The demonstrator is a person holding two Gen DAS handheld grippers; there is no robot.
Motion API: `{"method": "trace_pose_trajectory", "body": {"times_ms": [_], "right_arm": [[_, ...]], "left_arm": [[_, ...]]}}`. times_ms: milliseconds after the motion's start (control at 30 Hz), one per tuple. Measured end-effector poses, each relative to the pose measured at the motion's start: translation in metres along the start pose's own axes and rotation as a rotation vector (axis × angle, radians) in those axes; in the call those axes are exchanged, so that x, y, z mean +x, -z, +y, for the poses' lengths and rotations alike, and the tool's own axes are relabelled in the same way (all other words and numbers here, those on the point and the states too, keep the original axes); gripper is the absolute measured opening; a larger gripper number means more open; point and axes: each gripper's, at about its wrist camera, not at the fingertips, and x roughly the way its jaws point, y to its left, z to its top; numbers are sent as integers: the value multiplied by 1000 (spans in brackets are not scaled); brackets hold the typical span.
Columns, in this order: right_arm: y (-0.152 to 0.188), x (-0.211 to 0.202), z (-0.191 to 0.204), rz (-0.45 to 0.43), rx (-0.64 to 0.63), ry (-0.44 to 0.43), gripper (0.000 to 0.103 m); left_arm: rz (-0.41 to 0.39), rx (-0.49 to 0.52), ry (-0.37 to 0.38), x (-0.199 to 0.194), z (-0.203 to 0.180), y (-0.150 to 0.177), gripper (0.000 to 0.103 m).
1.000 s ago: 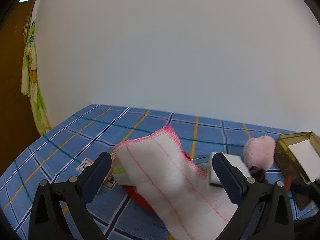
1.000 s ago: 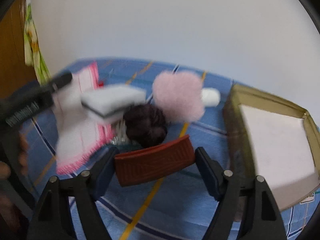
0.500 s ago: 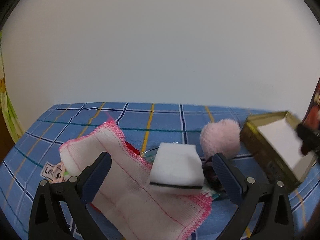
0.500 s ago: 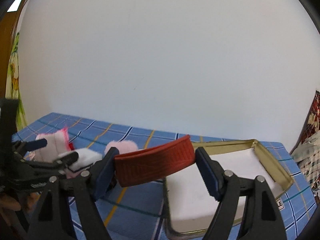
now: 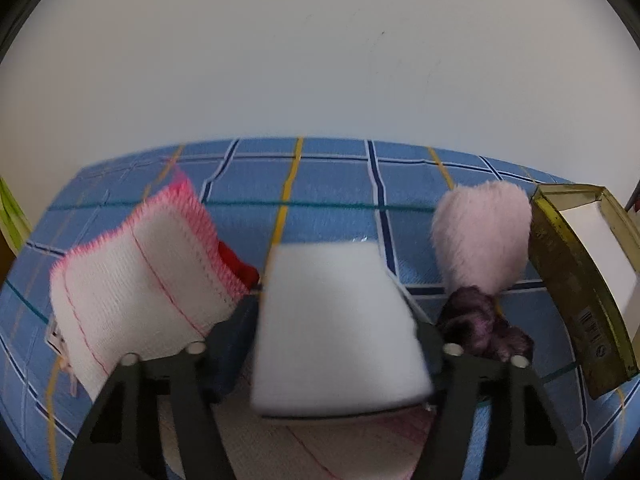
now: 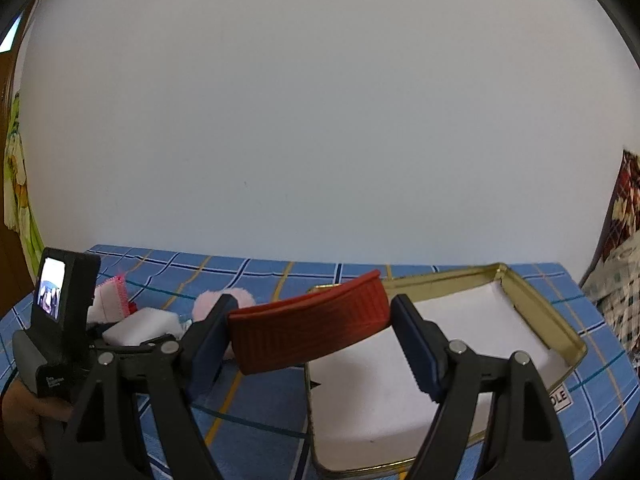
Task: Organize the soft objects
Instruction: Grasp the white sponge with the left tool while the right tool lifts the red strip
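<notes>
A white sponge [image 5: 336, 328] lies on a white cloth with a pink hem [image 5: 136, 280]. My left gripper [image 5: 330, 316] is closing on the sponge, and both pads sit against its sides. The right wrist view shows the same sponge [image 6: 140, 324] at the left, by the left gripper's body. My right gripper [image 6: 310, 320] is shut on a red ribbed curved piece [image 6: 308, 328]. It holds that piece in the air by the left edge of an open gold tin [image 6: 560, 328] with a white lining. Beside the tin [image 5: 568, 292] are a pink fluffy ball [image 5: 480, 232] and a dark purple woolly clump [image 5: 480, 324].
Everything rests on a blue checked cover [image 5: 332, 184] that ends at a white wall. Something red [image 5: 236, 268] shows from under the cloth. A hand [image 6: 24, 412] holds the left gripper. Patterned fabric [image 6: 624, 216] hangs at the far right.
My left gripper came down over the white sponge and its jaws narrowed onto it. The right gripper rose with the red piece and swung from the pile toward the tin.
</notes>
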Motion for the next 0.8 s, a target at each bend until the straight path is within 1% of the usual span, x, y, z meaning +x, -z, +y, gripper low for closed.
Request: {"method": "trace_pose_trajectory", "body": {"times_ms": [33, 167, 200, 233, 267, 333, 400, 533, 600, 700, 800], "right_arm": [[1, 1, -1, 5, 3, 1, 79], [3, 2, -2, 17, 4, 3, 79], [5, 12, 4, 18, 6, 3, 79], [5, 11, 3, 15, 13, 1, 79], [6, 13, 7, 12, 20, -3, 79], [7, 15, 1, 0, 40, -16, 79], [6, 12, -2, -18, 59, -21, 79], [3, 11, -9, -31, 83, -21, 79], [2, 11, -12, -31, 96, -28, 79], [0, 10, -14, -38, 100, -28, 79], [-2, 4, -15, -56, 102, -20, 79]], "left_arm": [[-4, -20, 21, 0, 1, 1, 60], [-26, -32, 39, -8, 2, 5, 59], [-50, -34, 38, -13, 1, 6, 59], [-72, -36, 35, -18, -1, 8, 59], [-97, -40, 31, -18, 15, 0, 59], [-163, -56, 27, -29, 16, 0, 59], [-237, -94, 46, -44, 17, 1, 59], [-321, -136, 64, -65, 12, 7, 59], [-339, -126, 58, -70, -1, 10, 59], [-342, -103, 56, -82, -14, 16, 59], [-342, -96, 77, -89, -25, 17, 59]]}}
